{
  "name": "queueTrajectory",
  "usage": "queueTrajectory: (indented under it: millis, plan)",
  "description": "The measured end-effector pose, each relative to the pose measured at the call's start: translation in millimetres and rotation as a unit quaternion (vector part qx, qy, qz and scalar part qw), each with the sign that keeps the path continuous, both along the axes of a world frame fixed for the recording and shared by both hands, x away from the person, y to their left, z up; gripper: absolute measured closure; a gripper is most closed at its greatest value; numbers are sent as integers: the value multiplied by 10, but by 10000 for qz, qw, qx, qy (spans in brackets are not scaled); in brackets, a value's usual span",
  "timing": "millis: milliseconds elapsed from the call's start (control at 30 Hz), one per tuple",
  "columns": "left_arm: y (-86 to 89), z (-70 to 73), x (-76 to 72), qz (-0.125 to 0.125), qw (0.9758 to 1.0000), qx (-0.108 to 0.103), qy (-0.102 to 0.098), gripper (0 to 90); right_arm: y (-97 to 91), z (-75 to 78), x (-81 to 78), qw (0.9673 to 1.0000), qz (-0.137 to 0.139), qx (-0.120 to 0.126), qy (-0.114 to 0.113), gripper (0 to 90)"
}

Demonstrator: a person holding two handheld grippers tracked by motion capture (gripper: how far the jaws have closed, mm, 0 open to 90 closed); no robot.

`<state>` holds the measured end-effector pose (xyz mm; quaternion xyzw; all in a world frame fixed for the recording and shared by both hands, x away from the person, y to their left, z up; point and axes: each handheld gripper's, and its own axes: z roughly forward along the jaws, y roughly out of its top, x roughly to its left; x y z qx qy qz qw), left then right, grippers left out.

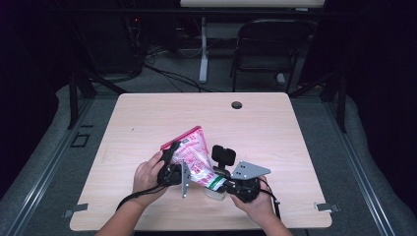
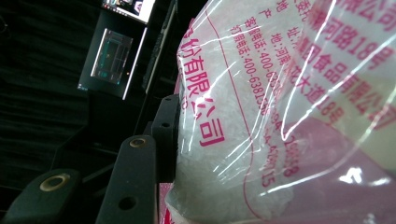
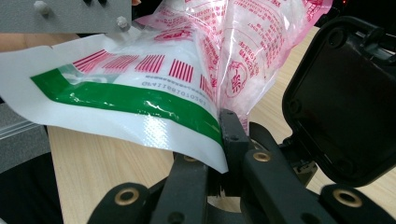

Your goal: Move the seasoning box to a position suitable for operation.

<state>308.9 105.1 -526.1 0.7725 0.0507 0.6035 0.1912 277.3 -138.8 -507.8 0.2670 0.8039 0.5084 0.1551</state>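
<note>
A clear plastic bag [image 1: 193, 150] with pink print and white grains inside is held tilted above the wooden table [image 1: 275, 132], its pink-edged end up and away from me. My left gripper [image 1: 169, 164] is shut on the bag's body; in the left gripper view one black finger [image 2: 164, 123] presses the bag [image 2: 261, 116] and the other finger is hidden behind it. My right gripper [image 1: 227, 185] is shut on the bag's lower white edge with the green stripe [image 3: 140, 100], and its two fingertips [image 3: 229, 128] pinch the corner.
A black boxy object [image 1: 223, 155] [image 3: 343, 98] stands just beyond the right gripper. A small white thing [image 1: 215, 193] sits on the table under the bag's low end. A cable hole [image 1: 237, 104] is near the far edge, and a black chair [image 1: 270, 46] stands behind the table.
</note>
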Motion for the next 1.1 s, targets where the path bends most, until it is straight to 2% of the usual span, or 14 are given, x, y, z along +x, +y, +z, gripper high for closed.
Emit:
queueTrajectory:
  millis: [333,1067,1100]
  plan:
    - [-11,30,-22,-1,9997,120,-216,615,-3,-6,-6,10000,-10,-6,2,895]
    - [-32,53,-59,7,9994,181,-299,615,-11,-34,-4,10000,18,-48,62,893]
    - [-33,59,-59,-17,9992,208,-348,615,-13,-34,-6,10000,19,-67,62,893]
